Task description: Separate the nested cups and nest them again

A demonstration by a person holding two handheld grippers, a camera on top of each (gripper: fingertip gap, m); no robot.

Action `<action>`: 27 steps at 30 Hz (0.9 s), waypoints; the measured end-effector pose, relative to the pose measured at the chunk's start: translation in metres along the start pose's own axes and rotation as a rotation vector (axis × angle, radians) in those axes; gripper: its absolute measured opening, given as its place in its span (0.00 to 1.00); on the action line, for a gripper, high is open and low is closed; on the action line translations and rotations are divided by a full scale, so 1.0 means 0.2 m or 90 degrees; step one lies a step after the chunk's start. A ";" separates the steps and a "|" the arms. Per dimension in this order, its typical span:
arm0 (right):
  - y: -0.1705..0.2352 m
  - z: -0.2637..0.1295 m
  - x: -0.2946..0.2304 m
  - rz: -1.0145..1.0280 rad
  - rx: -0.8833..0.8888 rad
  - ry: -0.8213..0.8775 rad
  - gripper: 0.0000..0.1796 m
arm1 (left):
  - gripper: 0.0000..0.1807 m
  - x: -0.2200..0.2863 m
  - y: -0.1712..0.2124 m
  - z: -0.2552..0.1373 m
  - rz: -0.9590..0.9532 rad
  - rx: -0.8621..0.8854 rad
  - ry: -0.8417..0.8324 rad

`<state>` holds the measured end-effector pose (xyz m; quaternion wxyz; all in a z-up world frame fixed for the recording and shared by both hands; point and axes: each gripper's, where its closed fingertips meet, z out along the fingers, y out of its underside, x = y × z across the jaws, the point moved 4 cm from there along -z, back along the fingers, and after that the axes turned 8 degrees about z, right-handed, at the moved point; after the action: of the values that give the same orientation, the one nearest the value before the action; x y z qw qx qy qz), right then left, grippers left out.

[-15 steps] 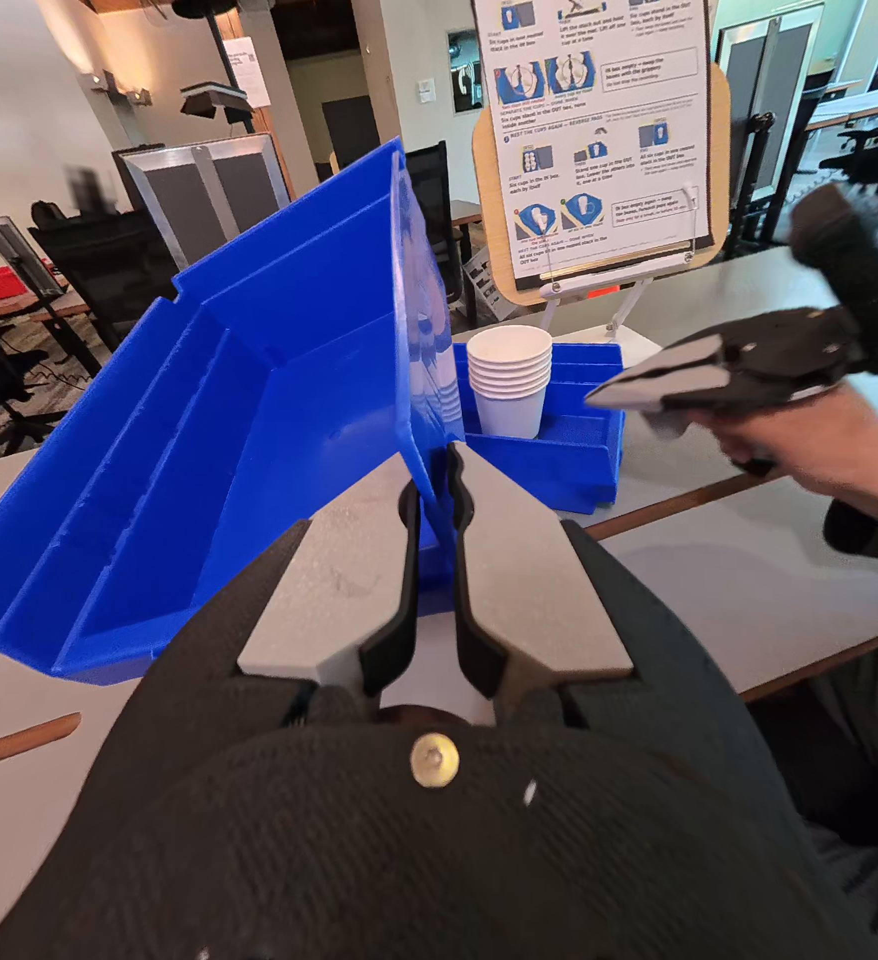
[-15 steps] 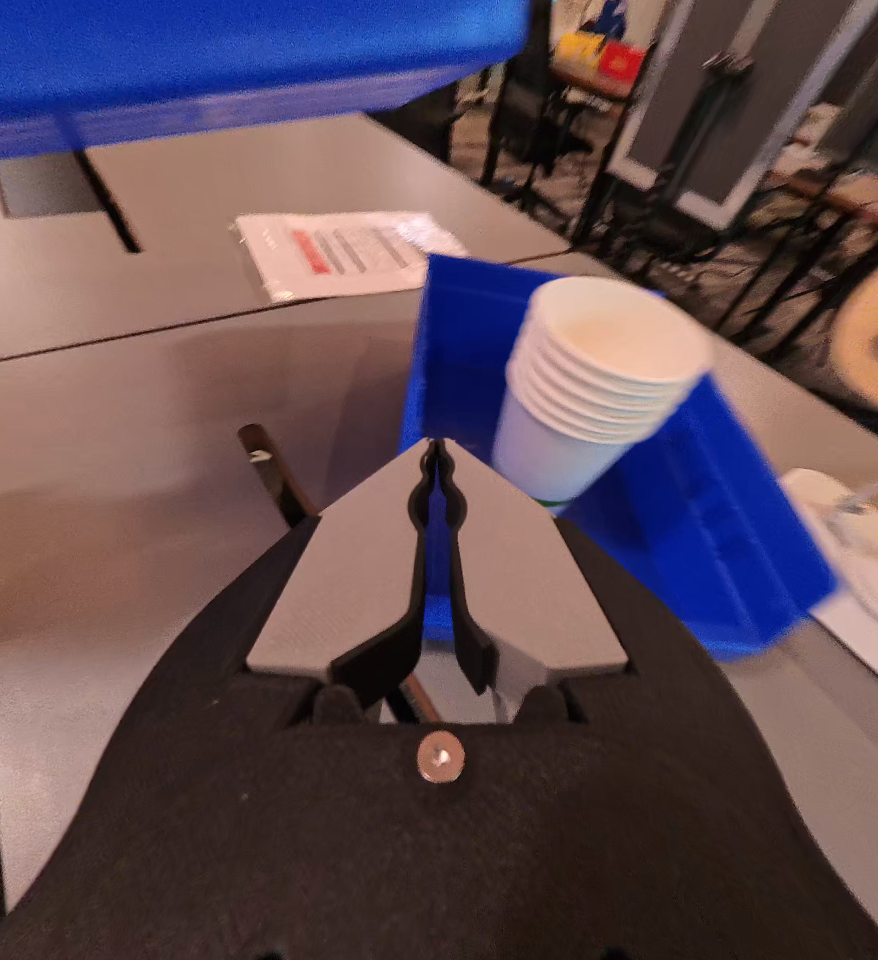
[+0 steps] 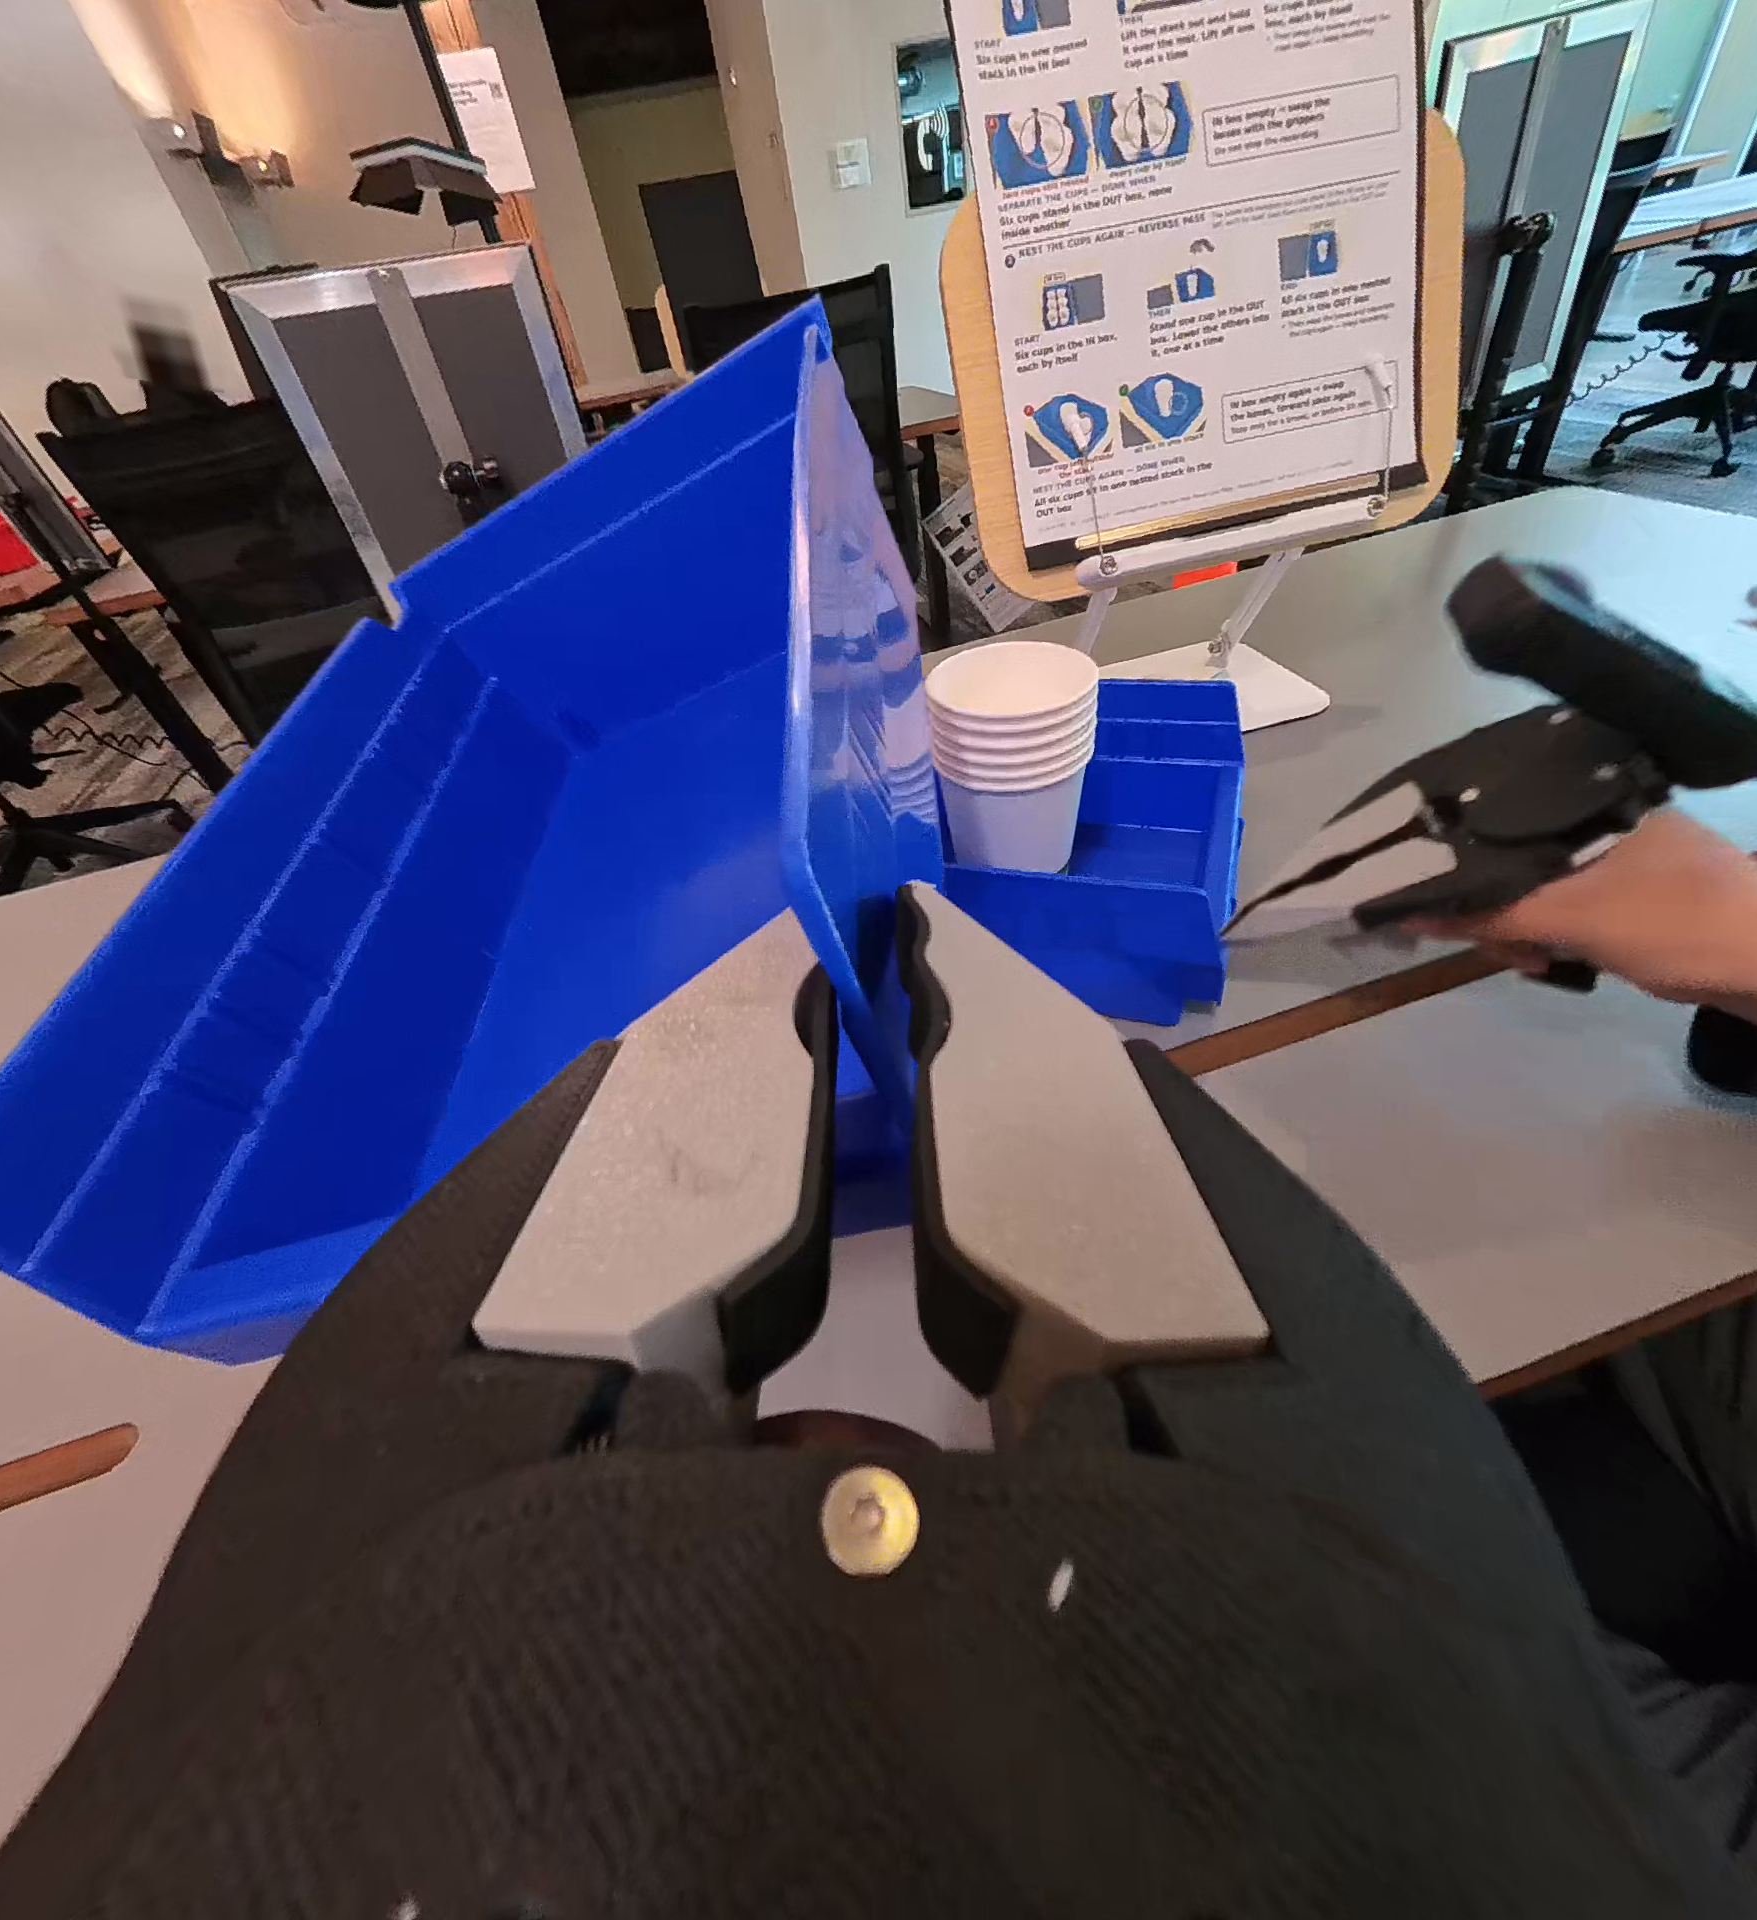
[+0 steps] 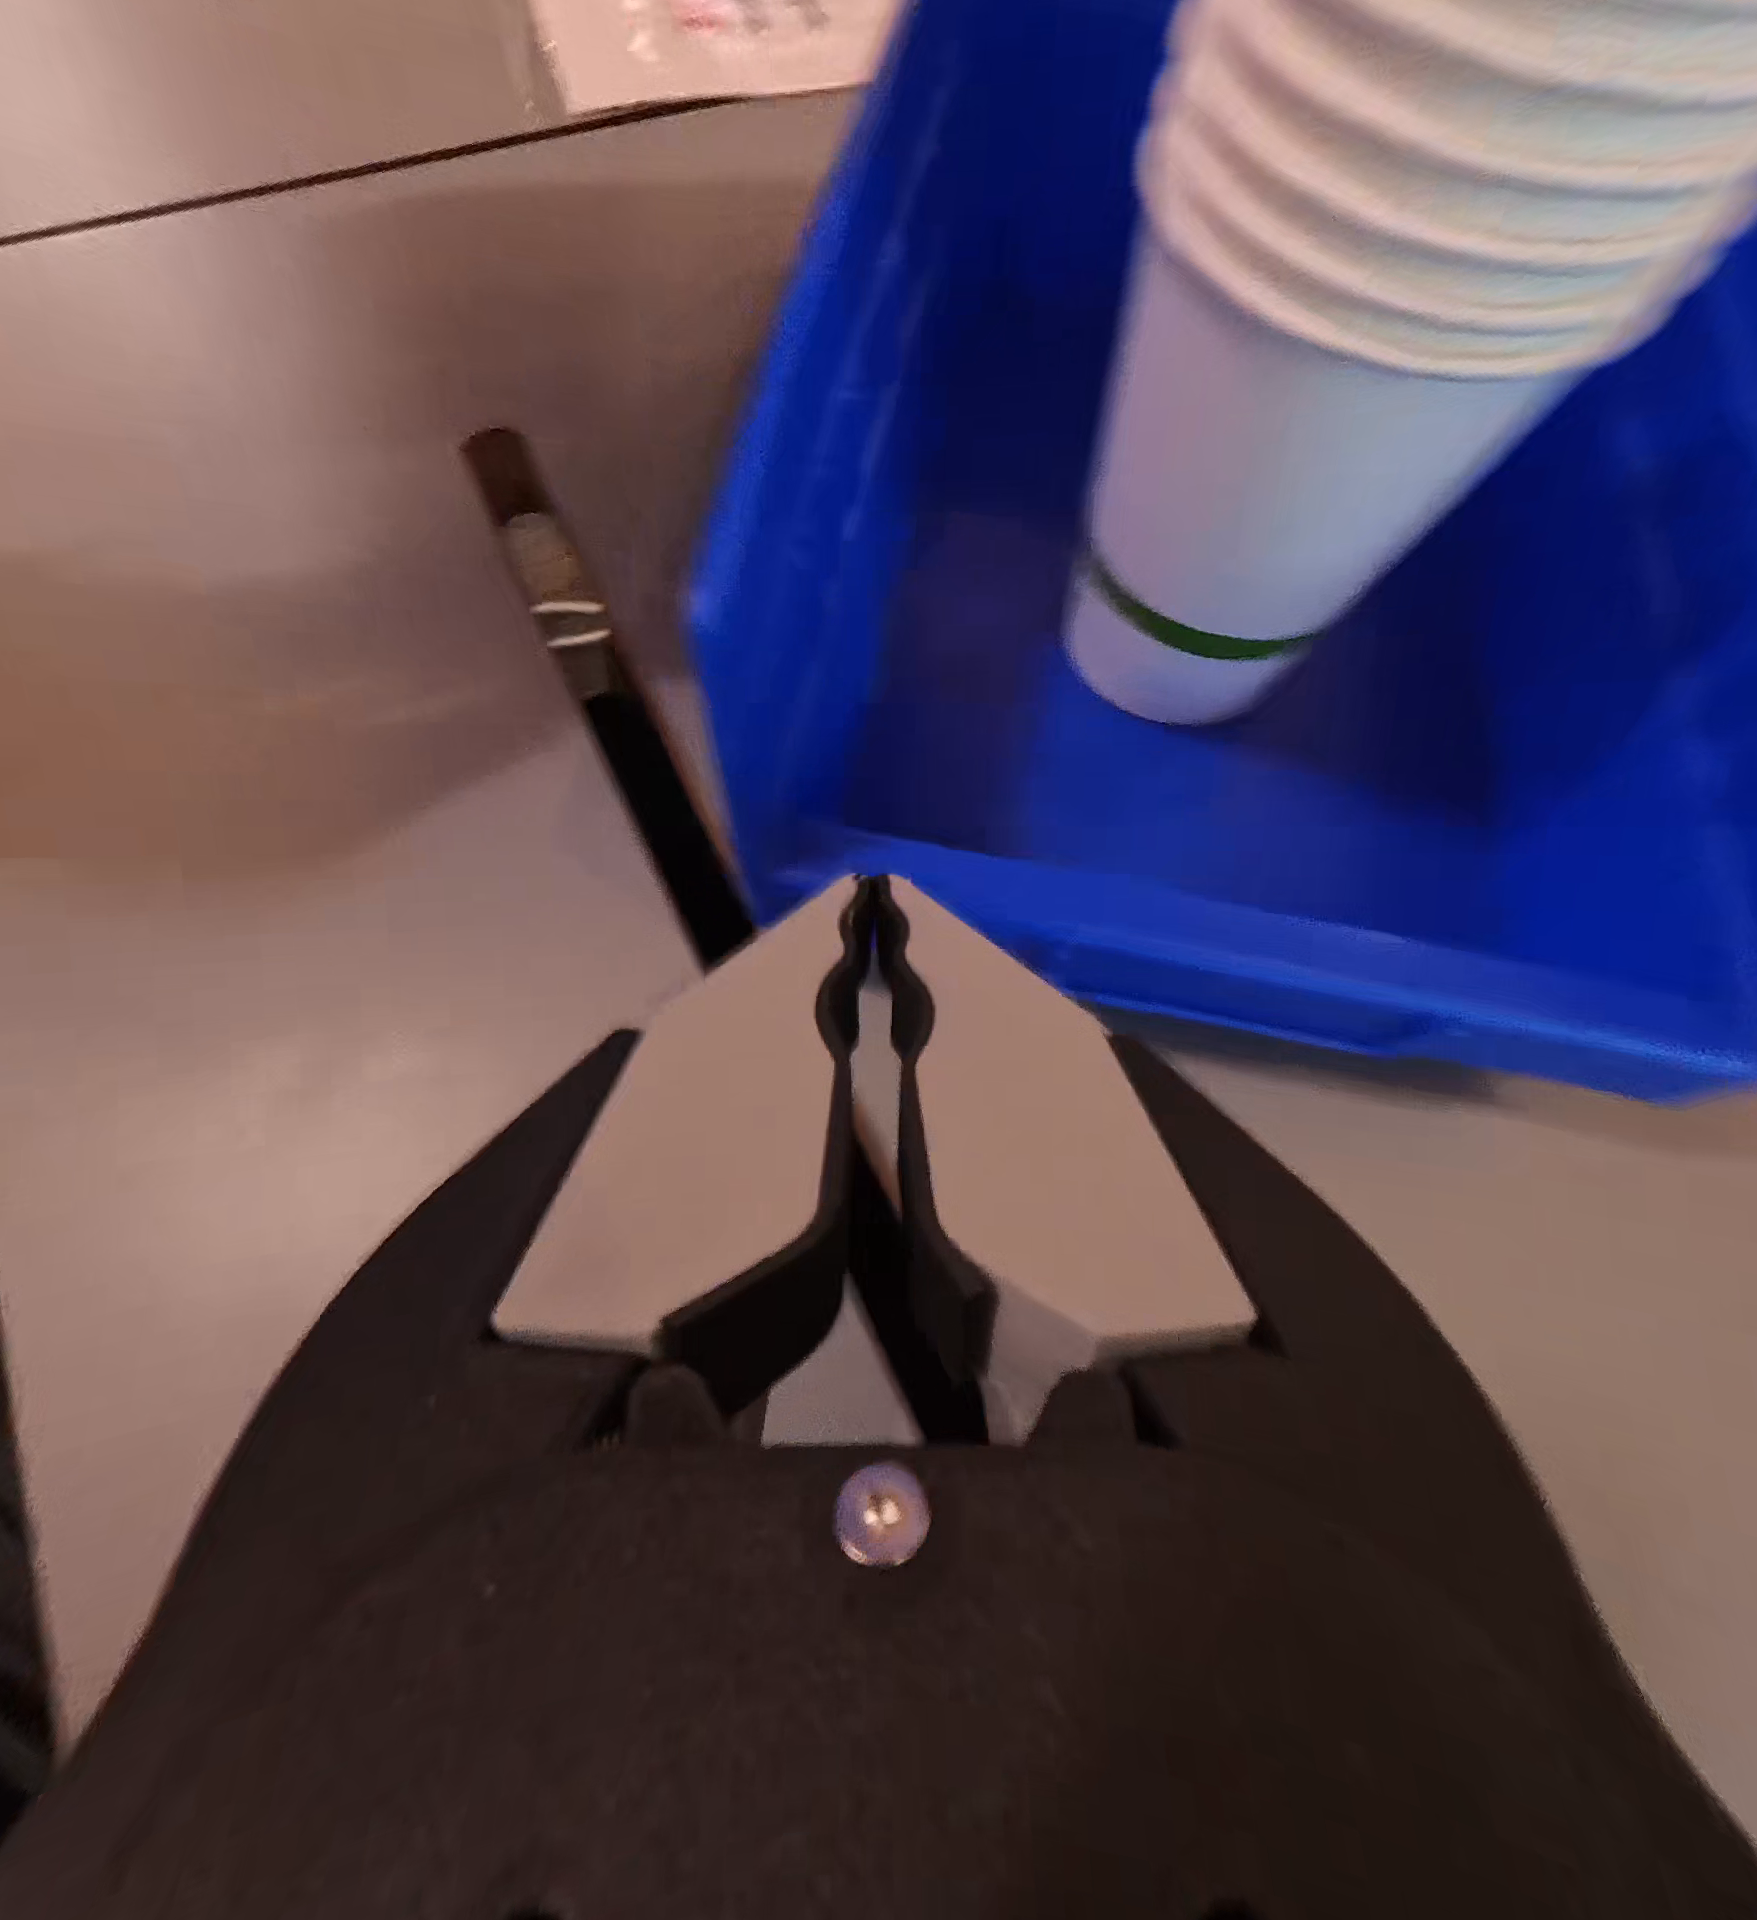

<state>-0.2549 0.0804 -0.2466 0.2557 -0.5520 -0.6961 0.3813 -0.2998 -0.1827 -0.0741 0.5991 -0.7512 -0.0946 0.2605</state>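
In the left wrist view, the left gripper (image 3: pixel 869 940) pinches the side wall of a large blue bin (image 3: pixel 500 883), its two fingers closed on either face of the thin plastic. The bin hangs tilted, its open inside turned toward the camera and one corner low near the grey table (image 3: pixel 1425 1164). Behind it a second, smaller blue bin (image 3: pixel 1154 862) sits flat on the table and holds the nested stack of white paper cups (image 3: pixel 1011 764), standing upright. To the right a person's hand carries the right gripper (image 3: pixel 1300 883), blurred, its tips just beside the small bin's corner. An instruction sheet on a stand (image 3: pixel 1196 270) stands behind.

In the right wrist view, the right gripper (image 4: pixel 872 883) has its tips pressed together with nothing between them, right at the near rim of the small bin (image 4: pixel 1269 966). Only here does the green ring near the base of the cup stack (image 4: pixel 1258 488) show, and a dark slot (image 4: pixel 583 634) in the tabletop beside the bin.
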 end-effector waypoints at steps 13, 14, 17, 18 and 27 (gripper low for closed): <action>-0.44 0.31 -0.41 0.042 0.164 -0.062 0.00 | 0.03 -0.02 -0.14 0.03 -0.001 0.016 -0.021; -0.46 0.21 -0.41 0.021 0.190 -0.063 0.00 | 0.03 -0.01 -0.16 0.03 0.008 0.016 -0.016; -0.45 -0.13 -0.30 -0.021 0.240 -0.032 0.00 | 0.03 0.08 -0.22 0.07 0.041 0.013 0.006; -0.43 -0.25 -0.22 -0.028 0.255 -0.008 0.00 | 0.03 0.12 -0.24 0.09 0.049 0.015 0.017; 0.02 -1.36 0.53 0.104 0.329 0.207 0.00 | 0.04 0.80 -0.45 0.41 0.093 0.065 0.202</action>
<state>-0.0691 0.2508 -0.1000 0.4638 -0.5767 -0.4795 0.4716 -0.1903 -0.0155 -0.0450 0.6236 -0.7562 0.0694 0.1857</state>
